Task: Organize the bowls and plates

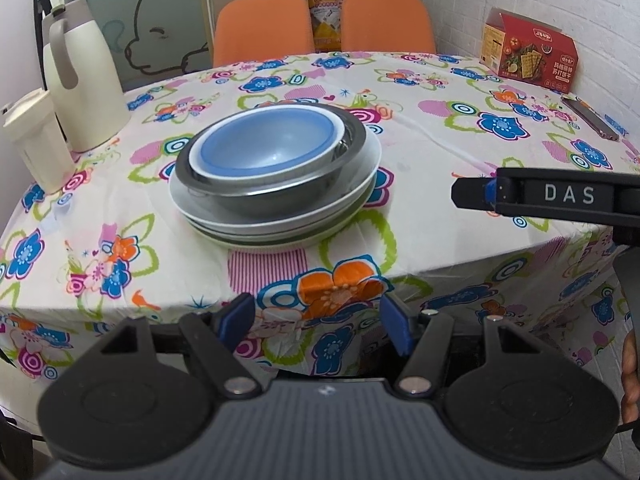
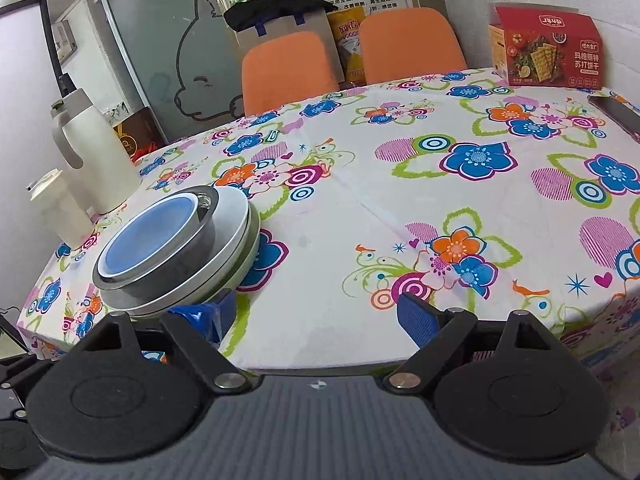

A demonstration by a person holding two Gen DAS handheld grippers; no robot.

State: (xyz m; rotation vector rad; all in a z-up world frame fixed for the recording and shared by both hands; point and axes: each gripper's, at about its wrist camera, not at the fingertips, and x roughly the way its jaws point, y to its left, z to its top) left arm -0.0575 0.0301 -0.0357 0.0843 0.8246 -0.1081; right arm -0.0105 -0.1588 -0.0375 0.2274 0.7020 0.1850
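Observation:
On the flowered tablecloth [image 1: 440,152] stands one stack: a blue bowl [image 1: 264,144] inside a white bowl, inside a steel bowl [image 1: 280,192], on white plates [image 1: 360,184]. The right wrist view shows the same stack [image 2: 176,248] at the left, with the blue bowl [image 2: 148,236] on top. My left gripper [image 1: 316,320] hangs open in front of the table's near edge, short of the stack, with nothing between its fingers. My right gripper [image 2: 316,316] is open and empty over the near edge, to the right of the stack; its black body [image 1: 560,196] shows in the left wrist view.
A cream thermos jug [image 1: 80,76] and a cream cup [image 1: 36,144] stand at the left of the table. A red cracker box [image 1: 528,52] and a phone [image 1: 592,120] lie at the back right. Two orange chairs [image 1: 320,24] stand behind the table.

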